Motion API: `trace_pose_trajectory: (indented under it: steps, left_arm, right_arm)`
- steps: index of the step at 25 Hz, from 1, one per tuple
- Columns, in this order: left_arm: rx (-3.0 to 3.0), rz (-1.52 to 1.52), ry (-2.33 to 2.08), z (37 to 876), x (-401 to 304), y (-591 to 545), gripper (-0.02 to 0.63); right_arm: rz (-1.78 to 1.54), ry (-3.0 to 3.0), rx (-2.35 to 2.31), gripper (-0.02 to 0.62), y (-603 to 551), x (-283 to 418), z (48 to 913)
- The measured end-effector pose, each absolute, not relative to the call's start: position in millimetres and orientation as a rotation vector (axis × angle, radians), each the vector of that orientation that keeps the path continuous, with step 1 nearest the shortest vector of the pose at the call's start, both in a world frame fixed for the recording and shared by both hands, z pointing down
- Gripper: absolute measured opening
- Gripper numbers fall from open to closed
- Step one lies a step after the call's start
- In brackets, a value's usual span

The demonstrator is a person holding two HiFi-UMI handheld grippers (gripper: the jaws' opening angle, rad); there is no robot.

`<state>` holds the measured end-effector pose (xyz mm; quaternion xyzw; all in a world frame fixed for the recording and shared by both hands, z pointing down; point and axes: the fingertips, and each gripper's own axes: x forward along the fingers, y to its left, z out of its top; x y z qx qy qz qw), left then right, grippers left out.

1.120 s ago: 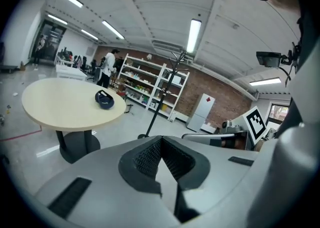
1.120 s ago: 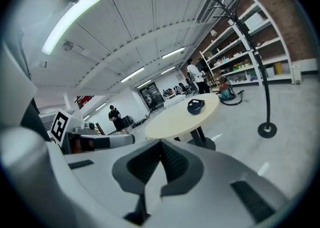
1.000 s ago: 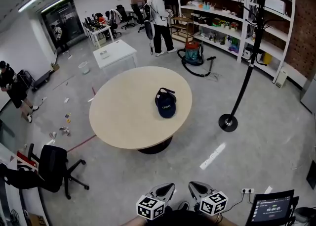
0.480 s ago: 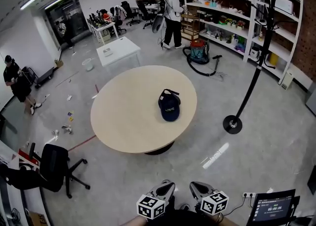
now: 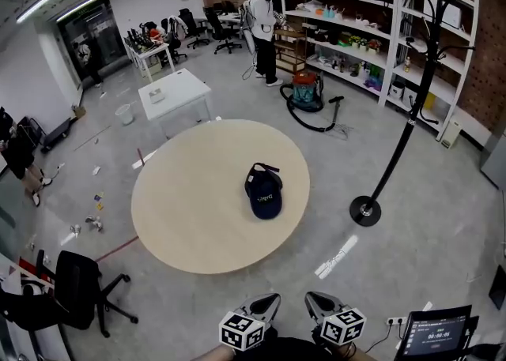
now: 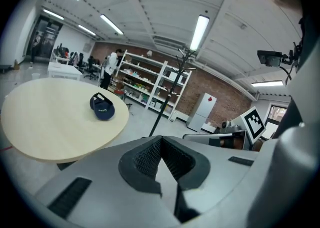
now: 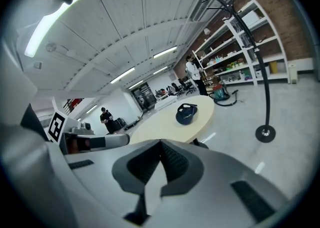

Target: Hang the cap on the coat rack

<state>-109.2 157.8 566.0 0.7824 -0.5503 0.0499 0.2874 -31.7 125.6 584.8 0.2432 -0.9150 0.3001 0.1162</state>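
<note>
A dark blue cap (image 5: 264,191) lies on the right half of a round beige table (image 5: 190,209); it also shows as the cap (image 6: 102,108) in the left gripper view and the cap (image 7: 186,114) in the right gripper view. A black coat rack (image 5: 407,107) stands on the floor to the right of the table, its round base (image 5: 365,211) near the table's edge. My left gripper (image 5: 267,302) and right gripper (image 5: 316,300) sit side by side at the bottom of the head view, far short of the table. Both are shut with nothing between their jaws.
White shelving (image 5: 371,28) lines the brick wall behind the coat rack. A vacuum cleaner (image 5: 306,91) with its hose lies beyond the table. A person (image 5: 262,24) stands at the shelves. A small white table (image 5: 175,92) is at the back left, a black office chair (image 5: 75,288) at the near left.
The head view has shifted: the table, cap and coat rack now sit slightly lower and closer in the picture. Both grippers stay in place at the bottom and stay shut.
</note>
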Motion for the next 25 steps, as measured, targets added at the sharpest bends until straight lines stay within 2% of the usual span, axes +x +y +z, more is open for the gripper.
trace_pose_trajectory:
  steps: [25]
  left_arm:
    - [1.954, -0.096, -1.542, 578.1, -283.6, 98.2, 0.003]
  right_arm:
    - [0.754, -2.595, 0.593, 0.002, 63.2, -201.2, 591.5]
